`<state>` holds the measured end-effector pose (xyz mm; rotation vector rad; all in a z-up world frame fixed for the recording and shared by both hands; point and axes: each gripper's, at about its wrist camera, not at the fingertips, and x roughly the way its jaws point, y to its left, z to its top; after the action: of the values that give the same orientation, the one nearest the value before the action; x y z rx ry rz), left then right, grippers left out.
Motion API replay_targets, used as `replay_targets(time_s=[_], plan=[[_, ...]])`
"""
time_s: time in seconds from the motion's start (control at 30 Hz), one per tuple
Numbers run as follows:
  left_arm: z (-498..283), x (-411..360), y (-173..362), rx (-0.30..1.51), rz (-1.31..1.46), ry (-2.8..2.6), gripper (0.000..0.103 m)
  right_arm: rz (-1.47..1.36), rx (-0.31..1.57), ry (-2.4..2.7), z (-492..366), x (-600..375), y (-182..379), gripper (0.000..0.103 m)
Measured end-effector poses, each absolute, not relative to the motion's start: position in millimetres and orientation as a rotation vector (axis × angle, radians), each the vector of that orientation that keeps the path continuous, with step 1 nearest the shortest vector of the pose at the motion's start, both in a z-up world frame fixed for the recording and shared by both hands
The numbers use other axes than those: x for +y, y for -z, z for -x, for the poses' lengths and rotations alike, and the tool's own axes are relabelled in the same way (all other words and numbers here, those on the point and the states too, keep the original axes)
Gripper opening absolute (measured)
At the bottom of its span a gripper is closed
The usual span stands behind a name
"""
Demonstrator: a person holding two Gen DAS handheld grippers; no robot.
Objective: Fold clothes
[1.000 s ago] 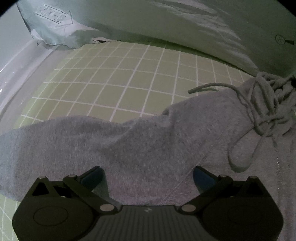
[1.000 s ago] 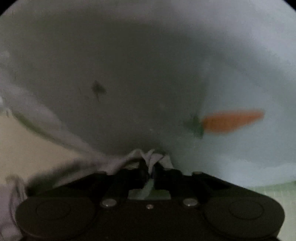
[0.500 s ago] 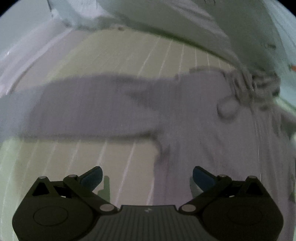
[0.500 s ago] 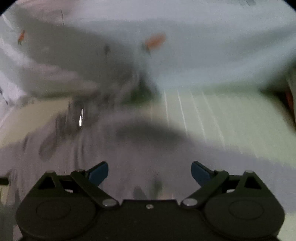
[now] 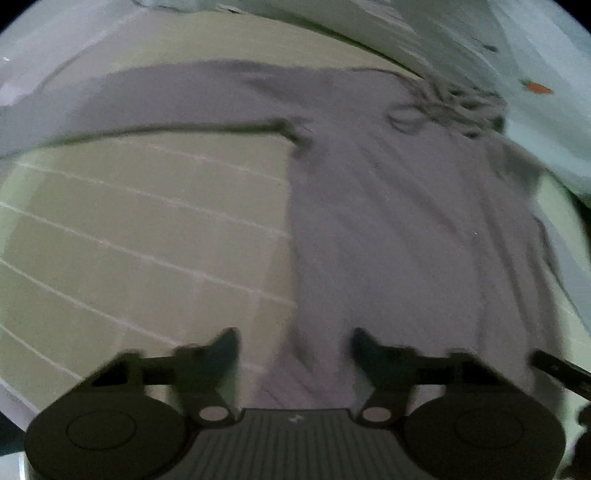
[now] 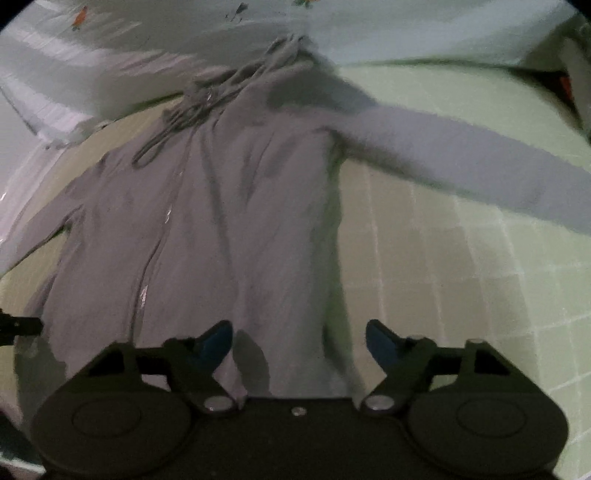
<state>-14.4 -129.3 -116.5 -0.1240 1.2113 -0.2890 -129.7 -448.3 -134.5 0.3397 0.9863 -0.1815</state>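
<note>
Soft grey hoodie point(image 5: 388, 221) – sleeves spread, tangled drawstrings – on gridded green sheet point(image 5: 129, 229).

Green gridded mat point(image 5: 140, 236) with a grey hooded top point(image 5: 399, 229) spread flat on it.

The mat point(image 6: 480, 295) is seen as pale green, ruled with thin white lines into squares. The top point(image 6: 229, 221) is laid front up, its body running away from both cameras, with a zip line down the middle. One sleeve point(image 5: 155, 103) is stretched out sideways over the mat in the left wrist view; the other sleeve point(image 6: 461, 155) is stretched out the opposite way in the right wrist view. Tangled drawstrings point(image 6: 221, 96) are bunched at the neck end. A pale printed cloth point(image 6: 406, 33) is lying along the mat's far edge, touching the top's hood end. Both views are blurred.
</note>
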Motion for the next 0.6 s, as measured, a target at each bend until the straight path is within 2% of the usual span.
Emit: replay_targets(time_s=[0.07,0.1,0.13,0.23,0.27,0.33,0.37,0.4,0.43,0.47,0.5,0.53,0.6], plan=[[22,-133,115,1.211,0.135,0.327,0.013,-0.325,0.982,0.166,136,-446,133,0.049],[25,-134,113,1.205,0.151,0.339,0.012,-0.326,0.983,0.159,138,-445,132,0.014],[27,-134,109,1.193,0.16,0.344,0.01,-0.346,0.977,0.149,141,-446,129,0.009],[35,-125,96,1.154,0.219,0.35,0.011,-0.391,0.885,0.131,153,-448,105,0.009],[37,-120,95,1.156,0.242,0.339,0.014,-0.377,0.869,0.133,156,-446,98,0.009],[38,-115,100,1.178,0.218,0.281,0.022,-0.319,0.899,0.16,155,-440,97,0.015],[39,-114,102,1.183,0.182,0.253,0.037,-0.277,0.942,0.185,151,-436,103,0.019],[39,-112,102,1.187,0.158,0.228,0.048,-0.234,0.985,0.211,148,-432,109,0.028],[38,-109,100,1.18,0.154,0.213,0.069,-0.201,1.012,0.229,145,-428,112,0.037],[38,-104,96,1.163,0.156,0.198,0.083,-0.187,1.013,0.231,146,-425,113,0.044],[38,-98,91,1.136,0.163,0.179,0.086,-0.181,0.999,0.229,146,-421,111,0.063],[38,-91,86,1.111,0.17,0.158,0.087,-0.174,0.981,0.232,145,-417,109,0.086],[31,-75,81,1.091,0.176,0.107,0.091,-0.133,0.949,0.246,142,-407,107,0.099]])
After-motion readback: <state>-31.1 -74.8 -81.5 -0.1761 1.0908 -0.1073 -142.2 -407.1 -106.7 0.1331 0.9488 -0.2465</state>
